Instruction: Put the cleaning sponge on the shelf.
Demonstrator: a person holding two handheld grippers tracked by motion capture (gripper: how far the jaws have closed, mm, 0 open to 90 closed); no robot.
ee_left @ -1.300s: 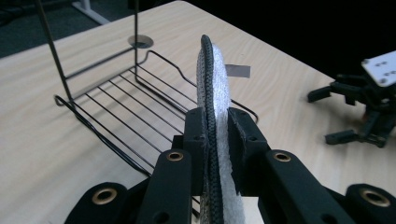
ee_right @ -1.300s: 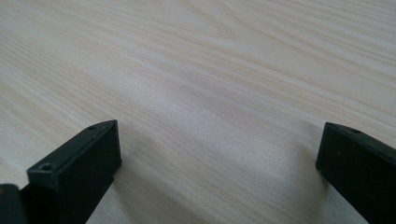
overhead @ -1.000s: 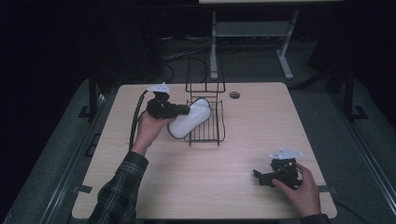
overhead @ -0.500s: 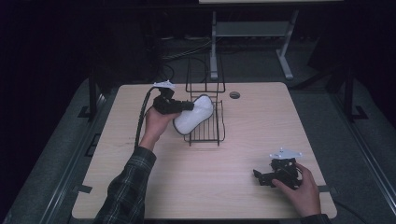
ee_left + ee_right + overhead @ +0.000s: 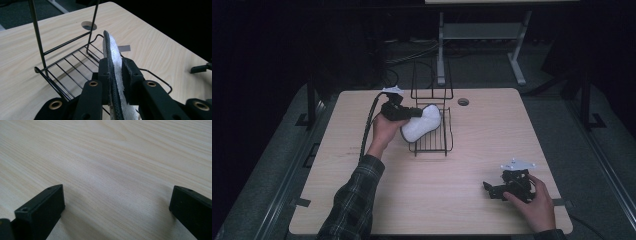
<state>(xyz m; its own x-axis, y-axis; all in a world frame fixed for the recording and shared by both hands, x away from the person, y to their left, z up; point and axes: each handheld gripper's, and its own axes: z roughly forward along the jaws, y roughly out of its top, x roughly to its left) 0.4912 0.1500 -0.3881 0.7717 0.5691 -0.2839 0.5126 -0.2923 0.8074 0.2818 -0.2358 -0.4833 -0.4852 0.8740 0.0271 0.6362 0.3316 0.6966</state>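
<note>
Left tool [image 5: 115, 82] clamping white slipper [image 5: 422, 125] over wire rack [image 5: 432, 146]

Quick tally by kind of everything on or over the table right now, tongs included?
Tongs: 2, left tongs shut on the slipper, right tongs open on the table
White slipper: 1
Black wire rack: 1
Total: 4

My left gripper [image 5: 404, 112] was clamped on the slipper [image 5: 422, 127] above the wire rack [image 5: 439, 145]; my right gripper [image 5: 504, 186], well apart from the rack, rested wide-jawed.
</note>
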